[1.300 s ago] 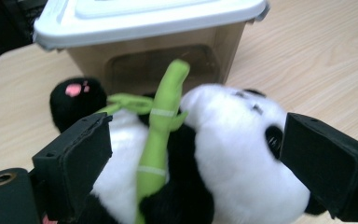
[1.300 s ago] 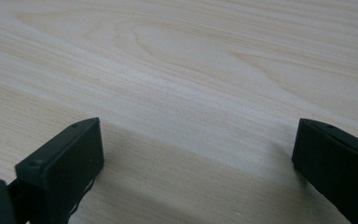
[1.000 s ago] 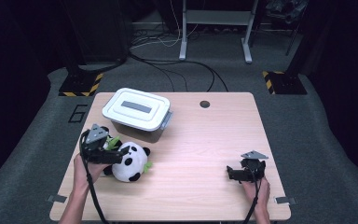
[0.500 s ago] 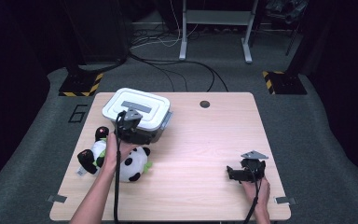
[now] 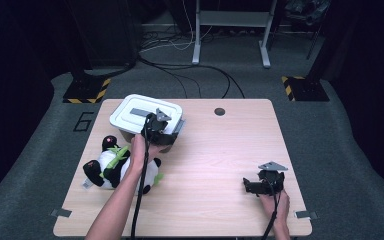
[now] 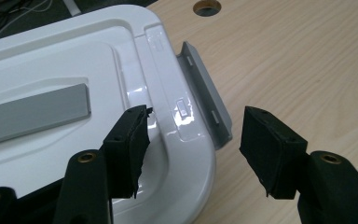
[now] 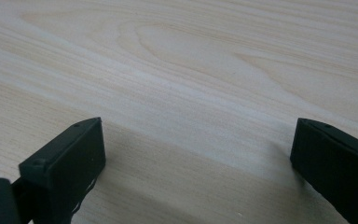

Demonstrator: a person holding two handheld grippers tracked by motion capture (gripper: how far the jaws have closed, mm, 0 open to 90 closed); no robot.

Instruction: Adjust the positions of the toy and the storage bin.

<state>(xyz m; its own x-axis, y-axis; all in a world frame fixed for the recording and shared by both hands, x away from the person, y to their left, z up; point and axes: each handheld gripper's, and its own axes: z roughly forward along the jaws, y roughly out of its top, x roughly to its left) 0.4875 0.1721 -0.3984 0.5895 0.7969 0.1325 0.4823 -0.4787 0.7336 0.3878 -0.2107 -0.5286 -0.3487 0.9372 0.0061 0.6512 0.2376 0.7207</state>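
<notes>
Right under the left gripper (image 6: 193, 149) sits the white lidded box (image 6: 74, 93), its grey latch (image 6: 205, 100) between jaws that have been closing but aren't touching; its long side runs slantwise across the table (image 5: 220, 160).

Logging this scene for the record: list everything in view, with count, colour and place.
storage box: one, white lid with grey strip, far left of table
latch: one, grey, on the box's end, between the left jaws, untouched
panda plush: one, black and white with green, lying at the near left
table: one, light wood, round hole at far edge
left gripper: one, black, at the box's latch end, jaws just been closing
right gripper: one, black, open, low over the near right of the table
</notes>
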